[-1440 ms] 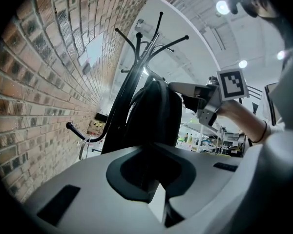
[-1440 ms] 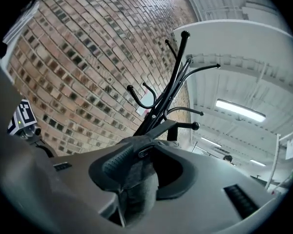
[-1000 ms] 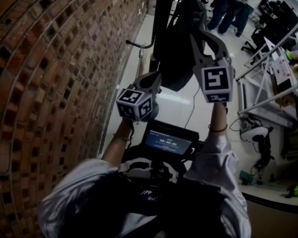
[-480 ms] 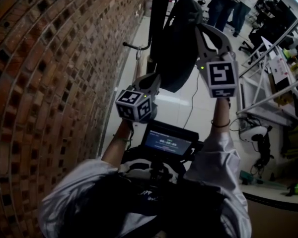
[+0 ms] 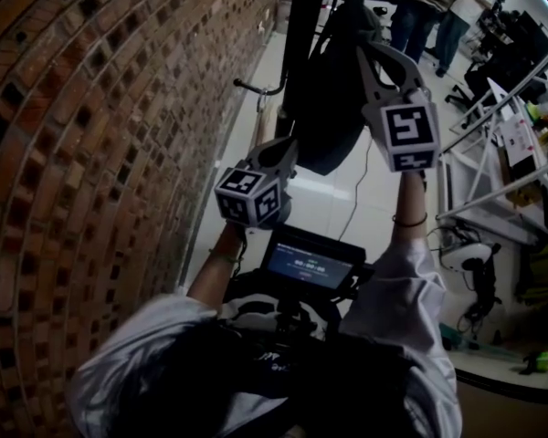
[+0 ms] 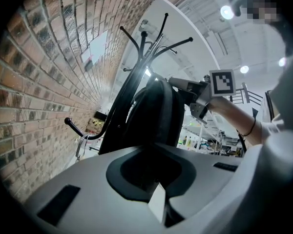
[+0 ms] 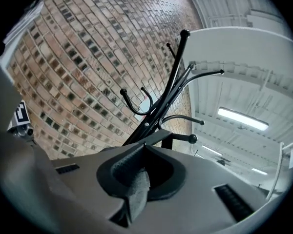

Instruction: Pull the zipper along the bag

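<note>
A black backpack [image 5: 329, 89] hangs from a dark coat stand [image 5: 297, 26] beside the brick wall. My left gripper [image 5: 288, 149] reaches its lower edge; in the left gripper view its jaws [image 6: 154, 179] are closed, with the dark bag [image 6: 156, 116] running into them. My right gripper [image 5: 370, 55] is higher on the bag's right side. In the right gripper view it [image 7: 141, 150] is shut on a dark fabric zipper pull [image 7: 136, 191], with the stand's hooks [image 7: 171, 82] beyond.
A brick wall [image 5: 91, 153] runs close along the left. People [image 5: 434, 7] stand at the far end of the room. White metal racks and desks [image 5: 511, 153] fill the right side. A screen unit [image 5: 310, 267] hangs at my chest.
The right gripper has shifted slightly up along the bag's side. The left gripper stays at the bag's lower edge.
</note>
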The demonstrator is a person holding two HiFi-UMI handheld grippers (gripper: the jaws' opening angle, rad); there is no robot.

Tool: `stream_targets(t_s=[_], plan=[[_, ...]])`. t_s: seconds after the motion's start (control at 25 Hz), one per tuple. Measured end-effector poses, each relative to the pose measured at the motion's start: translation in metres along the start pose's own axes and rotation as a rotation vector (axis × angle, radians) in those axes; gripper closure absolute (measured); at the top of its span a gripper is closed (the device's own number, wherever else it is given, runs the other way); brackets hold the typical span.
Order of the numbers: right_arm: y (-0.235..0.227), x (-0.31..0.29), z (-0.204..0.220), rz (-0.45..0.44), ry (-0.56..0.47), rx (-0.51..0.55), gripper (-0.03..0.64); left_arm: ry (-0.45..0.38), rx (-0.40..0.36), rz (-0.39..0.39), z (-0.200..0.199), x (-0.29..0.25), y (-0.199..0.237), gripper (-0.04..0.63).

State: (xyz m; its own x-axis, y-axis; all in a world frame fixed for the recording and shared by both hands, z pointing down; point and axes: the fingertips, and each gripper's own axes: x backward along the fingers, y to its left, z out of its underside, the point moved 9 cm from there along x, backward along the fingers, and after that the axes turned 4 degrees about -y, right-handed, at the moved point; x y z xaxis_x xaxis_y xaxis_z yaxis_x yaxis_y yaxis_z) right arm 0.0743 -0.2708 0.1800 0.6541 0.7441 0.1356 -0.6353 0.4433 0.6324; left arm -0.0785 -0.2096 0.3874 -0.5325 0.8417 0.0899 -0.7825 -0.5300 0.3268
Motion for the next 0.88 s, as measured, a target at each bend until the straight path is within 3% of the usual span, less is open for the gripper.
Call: stream_targets(t_s=[0.16, 0.28, 0.48, 0.64, 0.88], plan=[[0.008, 0.013, -0.006, -0.015, -0.028, -0.121, 0.617, -0.005, -0.003, -0.004, 0.003, 0.009, 0.003, 0.588], [0.008, 0.017, -0.004, -0.075, -0.084, -0.138, 0.617, -0.009, -0.001, 0.007, 0.003, 0.009, 0.002, 0.588], [0.008, 0.019, -0.002, -0.159, -0.145, -0.048, 0.617, 0.009, -0.023, 0.033, 0.004, -0.003, -0.006, 0.588], [0.016, 0.02, -0.007, -0.182, -0.103, 0.104, 0.615, 0.026, -0.032, 0.06, 0.008, -0.01, -0.014, 0.588], [0.027, 0.022, -0.012, -0.198, -0.049, 0.208, 0.615, 0.044, -0.043, 0.077, 0.013, -0.015, -0.017, 0.588]])
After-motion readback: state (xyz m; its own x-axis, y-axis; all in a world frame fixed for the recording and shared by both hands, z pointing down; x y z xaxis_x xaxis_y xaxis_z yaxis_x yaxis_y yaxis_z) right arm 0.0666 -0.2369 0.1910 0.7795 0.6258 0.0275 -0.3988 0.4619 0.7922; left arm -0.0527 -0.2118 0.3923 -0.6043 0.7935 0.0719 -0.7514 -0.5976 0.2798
